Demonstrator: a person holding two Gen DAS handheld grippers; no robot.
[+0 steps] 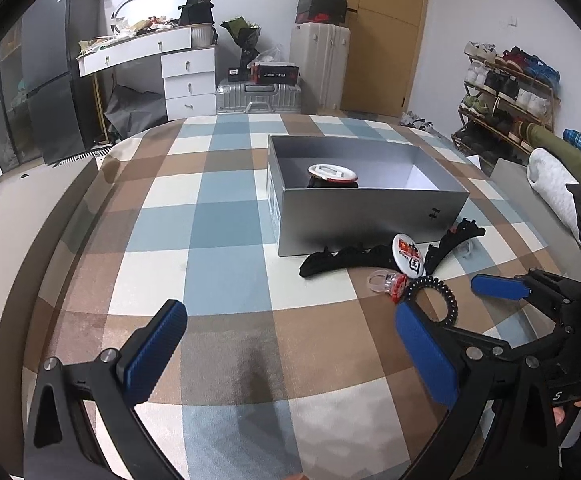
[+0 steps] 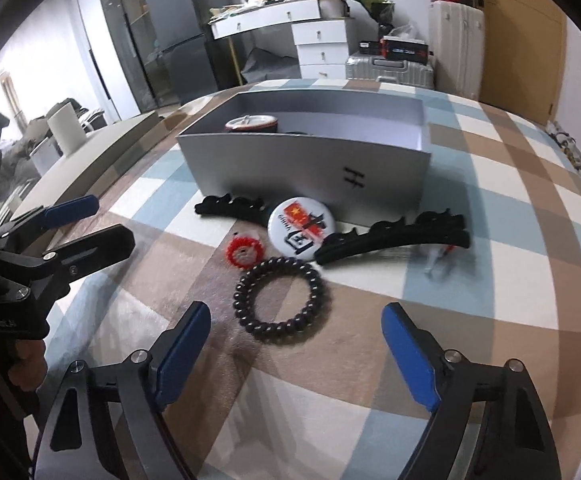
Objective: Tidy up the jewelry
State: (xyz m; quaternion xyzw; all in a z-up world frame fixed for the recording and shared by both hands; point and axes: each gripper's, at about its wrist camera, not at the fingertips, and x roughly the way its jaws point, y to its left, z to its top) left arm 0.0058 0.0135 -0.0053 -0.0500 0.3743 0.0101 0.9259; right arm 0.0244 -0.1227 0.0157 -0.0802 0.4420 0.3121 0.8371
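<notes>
A black spiral hair tie (image 2: pixel 278 300) lies on the plaid sheet, its near side between the tips of my open right gripper (image 2: pixel 296 312); the pads do not touch it. Behind it lie a red-and-clear ring (image 2: pixel 244 252), a round white badge (image 2: pixel 300 226) and two black claw clips (image 2: pixel 230 204) (image 2: pixel 390 236). The open grey box (image 2: pixel 290 160) holds a round red-rimmed item (image 2: pixel 250 122). My left gripper (image 1: pixel 290 312) stands open and empty over the sheet, left of the hair tie (image 1: pixel 430 300). One blue pad (image 1: pixel 498 286) of the right gripper shows beside the tie.
The plaid sheet (image 1: pixel 218 240) covers a bed whose left edge curves away. A rolled blanket and pillow (image 1: pixel 550 184) lie at the right. A small clear object (image 2: pixel 438 260) is blurred by the right clip. Dresser, suitcases and shoe rack stand beyond.
</notes>
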